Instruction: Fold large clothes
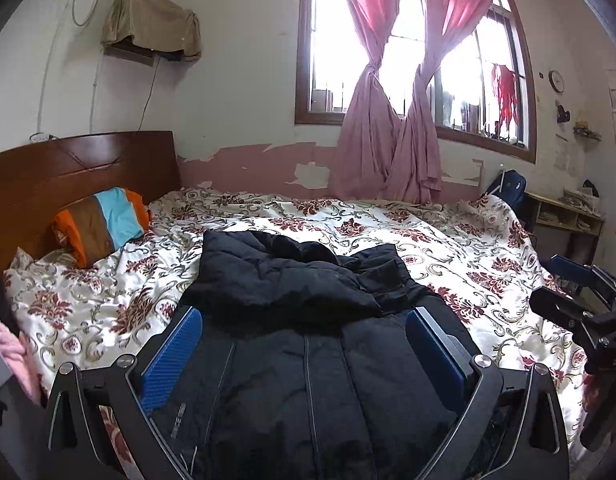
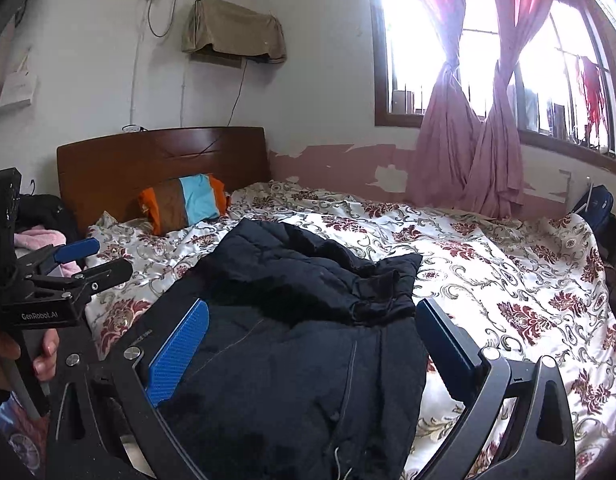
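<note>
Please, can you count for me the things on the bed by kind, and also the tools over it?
Dark jacket: 1
Striped pillow: 1
Floral bedcover: 1
Tools: 2, the left tool and the right tool, both with jaws open above the jacket
Total: 5

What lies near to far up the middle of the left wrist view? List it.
Black jacket → flowered bedspread → pink curtains → window.
</note>
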The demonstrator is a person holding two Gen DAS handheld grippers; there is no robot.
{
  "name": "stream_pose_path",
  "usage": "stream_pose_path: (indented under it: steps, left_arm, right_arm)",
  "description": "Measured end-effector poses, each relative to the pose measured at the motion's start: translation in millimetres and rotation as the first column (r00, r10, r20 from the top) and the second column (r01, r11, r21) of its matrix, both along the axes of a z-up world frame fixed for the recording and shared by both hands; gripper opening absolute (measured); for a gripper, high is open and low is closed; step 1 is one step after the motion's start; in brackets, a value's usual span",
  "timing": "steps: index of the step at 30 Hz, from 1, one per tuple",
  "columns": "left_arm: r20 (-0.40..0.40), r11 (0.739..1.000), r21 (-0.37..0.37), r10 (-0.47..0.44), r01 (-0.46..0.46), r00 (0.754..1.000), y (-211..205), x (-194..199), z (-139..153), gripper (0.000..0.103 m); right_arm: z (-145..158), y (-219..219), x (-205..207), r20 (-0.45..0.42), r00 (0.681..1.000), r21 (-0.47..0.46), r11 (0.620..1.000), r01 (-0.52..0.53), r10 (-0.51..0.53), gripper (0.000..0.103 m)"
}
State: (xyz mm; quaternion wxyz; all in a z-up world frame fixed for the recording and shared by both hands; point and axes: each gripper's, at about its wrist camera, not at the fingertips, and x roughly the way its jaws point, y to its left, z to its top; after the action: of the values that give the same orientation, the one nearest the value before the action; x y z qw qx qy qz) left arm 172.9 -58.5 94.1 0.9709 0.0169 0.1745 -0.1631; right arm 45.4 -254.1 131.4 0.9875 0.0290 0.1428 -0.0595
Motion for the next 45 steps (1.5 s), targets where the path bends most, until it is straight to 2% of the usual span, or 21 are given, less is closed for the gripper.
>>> stream_pose_path:
  steps: [12,18,24,32,40,45]
  left_arm:
    - [-0.053,0.997,-0.009,0.071,-0.072,0.996,34.2,-22.3,-39.4,0.103]
    - [-0.066,0.997,-0.014,0.076,-0.077,0.995,38.6,-28.1,-56.1,0.103]
    - [-0.067,0.997,0.001,0.074,-0.074,0.995,38.4,-37.6,-70.1,0.103]
    - [-0.067,0.996,0.057,0.069,-0.066,0.995,41.8,-45.1,-88.9,0.103]
    - [-0.041,0.989,0.132,0.071,-0.065,0.997,69.5,-56.1,-112.2,0.103]
    - [-0.054,0.978,0.204,0.065,-0.053,0.996,84.2,-62.0,-135.7,0.103]
  right_arm:
    - [-24.8,24.3,-25.2,-0.006,1.000,-0.031,1.000,0.006,-0.006,0.101]
    - [-40.0,39.9,-39.3,0.005,1.000,-0.047,0.999,0.014,-0.014,0.101]
    - [-55.7,47.0,-45.2,-0.007,0.999,-0.006,0.999,0.032,-0.032,0.101]
    - [-76.0,43.3,-48.0,-0.057,0.996,0.011,0.997,0.070,-0.070,0.101]
    - [-102.3,38.1,-47.0,-0.144,0.986,0.010,0.996,0.084,-0.081,0.101]
    - [-122.2,37.5,-44.2,-0.210,0.974,-0.001,0.997,0.083,-0.081,0.101]
